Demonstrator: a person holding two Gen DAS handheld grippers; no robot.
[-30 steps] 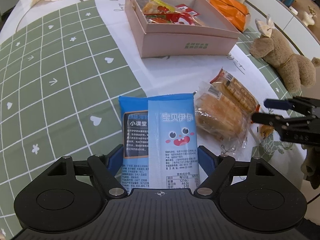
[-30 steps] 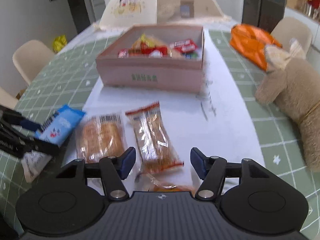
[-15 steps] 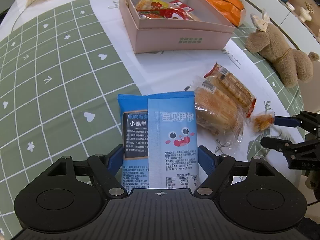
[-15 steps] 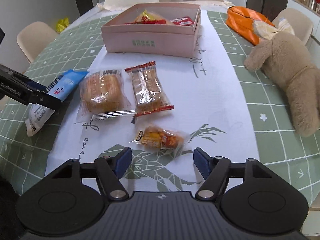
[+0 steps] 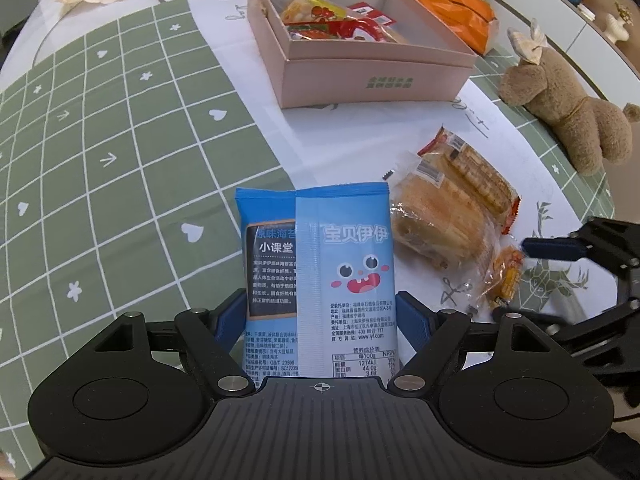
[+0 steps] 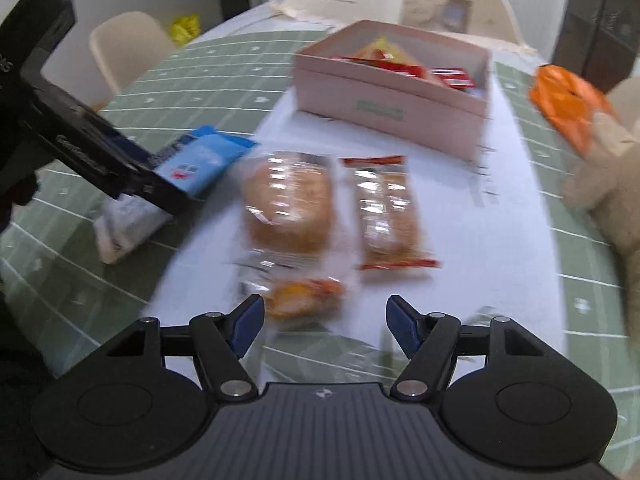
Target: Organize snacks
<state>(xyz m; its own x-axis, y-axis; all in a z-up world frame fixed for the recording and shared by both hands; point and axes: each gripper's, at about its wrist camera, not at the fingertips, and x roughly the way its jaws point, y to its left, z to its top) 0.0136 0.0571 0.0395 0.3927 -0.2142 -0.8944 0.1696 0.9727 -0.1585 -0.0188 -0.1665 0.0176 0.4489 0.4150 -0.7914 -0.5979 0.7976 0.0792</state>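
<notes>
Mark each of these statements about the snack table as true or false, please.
1. The left tongs grip a blue packet. True.
2. The pink box is empty. False: it holds several red and yellow snacks.
3. The right tongs hold the small orange snack. False: they stand open and the snack lies on the table just ahead of them.
4. Two clear bread packets lie side by side between the tongs and the box. True.
5. The plush toy sits inside the box. False: it lies on the table beside it.
</notes>
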